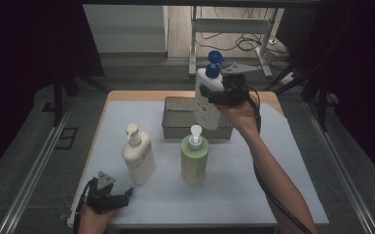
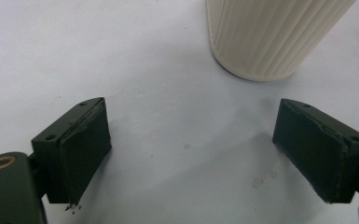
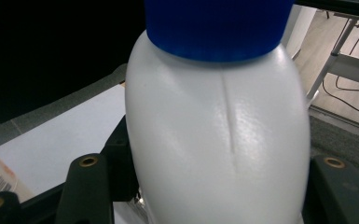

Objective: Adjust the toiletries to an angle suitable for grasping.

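My right gripper (image 1: 205, 93) is shut on a white pump bottle with a blue top (image 1: 205, 100), lifted above the grey metal tray (image 1: 175, 119) at the back of the table. In the right gripper view that white bottle (image 3: 214, 140) sits squeezed between the two jaws, its blue cap (image 3: 217, 25) at the top. My left gripper (image 1: 126, 194) rests open at the front left of the white mat, with nothing between its fingers. Just ahead of it stands a cream pump bottle (image 1: 138, 155), whose ribbed base (image 2: 270, 37) shows beyond the left gripper (image 2: 193, 154).
A green pump bottle (image 1: 194, 157) with a white pump stands mid-table, in front of the tray. The white mat (image 1: 253, 195) covers a wooden table. Metal rails run along both sides, and a white frame with cables stands behind the table.
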`<action>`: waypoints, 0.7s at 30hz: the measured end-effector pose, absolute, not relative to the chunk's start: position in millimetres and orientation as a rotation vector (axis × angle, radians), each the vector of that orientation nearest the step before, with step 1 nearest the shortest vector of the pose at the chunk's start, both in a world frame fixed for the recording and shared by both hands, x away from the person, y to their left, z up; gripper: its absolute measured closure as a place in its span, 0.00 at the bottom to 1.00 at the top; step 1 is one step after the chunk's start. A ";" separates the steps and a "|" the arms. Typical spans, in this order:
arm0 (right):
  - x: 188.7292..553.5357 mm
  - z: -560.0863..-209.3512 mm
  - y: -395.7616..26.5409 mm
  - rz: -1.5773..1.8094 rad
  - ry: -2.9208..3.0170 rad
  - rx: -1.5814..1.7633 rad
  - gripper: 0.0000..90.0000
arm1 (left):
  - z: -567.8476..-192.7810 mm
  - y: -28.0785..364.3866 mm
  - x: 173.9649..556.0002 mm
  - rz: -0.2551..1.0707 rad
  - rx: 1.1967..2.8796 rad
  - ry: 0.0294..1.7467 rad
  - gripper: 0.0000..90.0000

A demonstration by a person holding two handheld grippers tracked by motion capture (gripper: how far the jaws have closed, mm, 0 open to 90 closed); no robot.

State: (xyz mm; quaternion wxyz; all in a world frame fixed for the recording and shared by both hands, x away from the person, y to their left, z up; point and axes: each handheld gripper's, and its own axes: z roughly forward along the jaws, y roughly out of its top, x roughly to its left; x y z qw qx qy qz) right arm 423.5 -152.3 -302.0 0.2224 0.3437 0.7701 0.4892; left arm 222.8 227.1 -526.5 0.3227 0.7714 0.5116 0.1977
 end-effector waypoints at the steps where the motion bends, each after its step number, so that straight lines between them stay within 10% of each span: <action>1: 425.3 -302.3 -150.4 1.352 2.126 0.951 0.46 | -526.5 227.1 222.8 0.519 2.025 1.343 0.12; 21: 454.8 -304.3 -118.0 1.358 2.091 0.952 0.46 | -526.6 227.2 222.8 0.519 2.025 1.343 0.12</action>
